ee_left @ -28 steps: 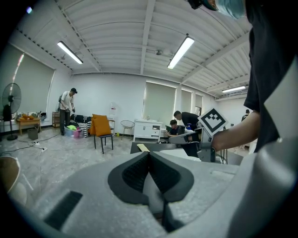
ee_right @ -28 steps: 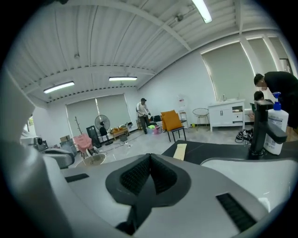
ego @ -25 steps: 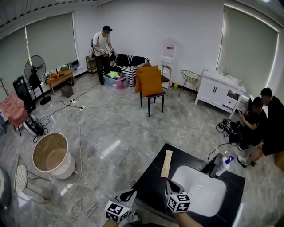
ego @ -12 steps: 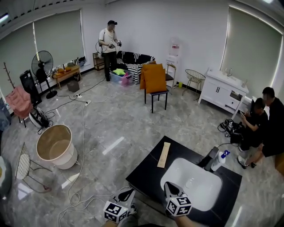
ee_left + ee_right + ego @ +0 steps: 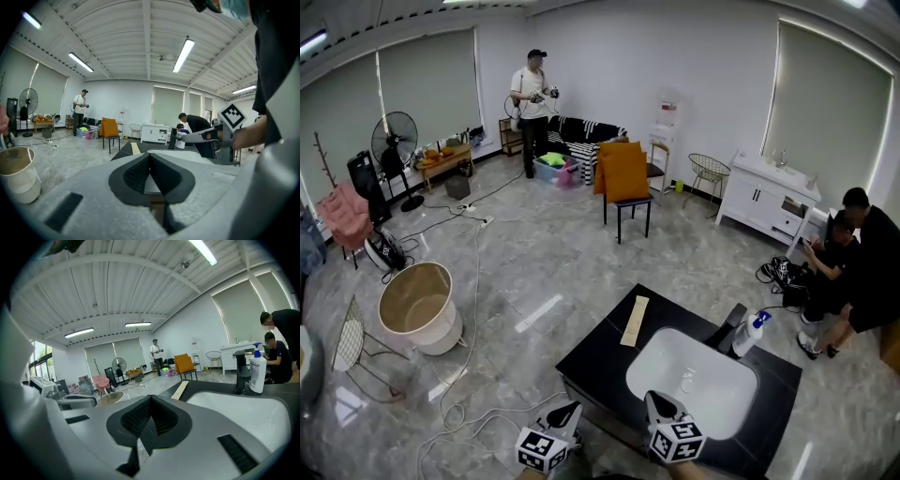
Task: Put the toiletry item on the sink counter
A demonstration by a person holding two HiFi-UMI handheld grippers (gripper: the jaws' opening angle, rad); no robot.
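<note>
A black sink counter (image 5: 600, 352) with a white basin (image 5: 691, 382) stands in front of me. Behind the basin a white pump bottle with a blue top (image 5: 748, 333) stands upright next to the black faucet (image 5: 727, 326). A flat beige box (image 5: 635, 321) lies on the counter's far left corner. My left gripper (image 5: 566, 413) is shut and empty, off the counter's near edge. Over the near rim of the basin my right gripper (image 5: 657, 404) is shut, also empty. The right gripper view shows the bottle (image 5: 257, 369), faucet (image 5: 241, 371) and box (image 5: 179, 390) ahead of the closed jaws.
A cream round tub (image 5: 417, 305) and a wire chair (image 5: 347, 347) stand on the floor at left, with cables (image 5: 469, 281) trailing toward me. An orange chair (image 5: 623, 178) and white cabinet (image 5: 764, 192) stand farther back. Two people (image 5: 853, 272) crouch right of the counter.
The counter has slid up and left in the head view, showing more of its near side. Both grippers sit lower in the frame, still shut. The bottle and box have not moved on the counter.
</note>
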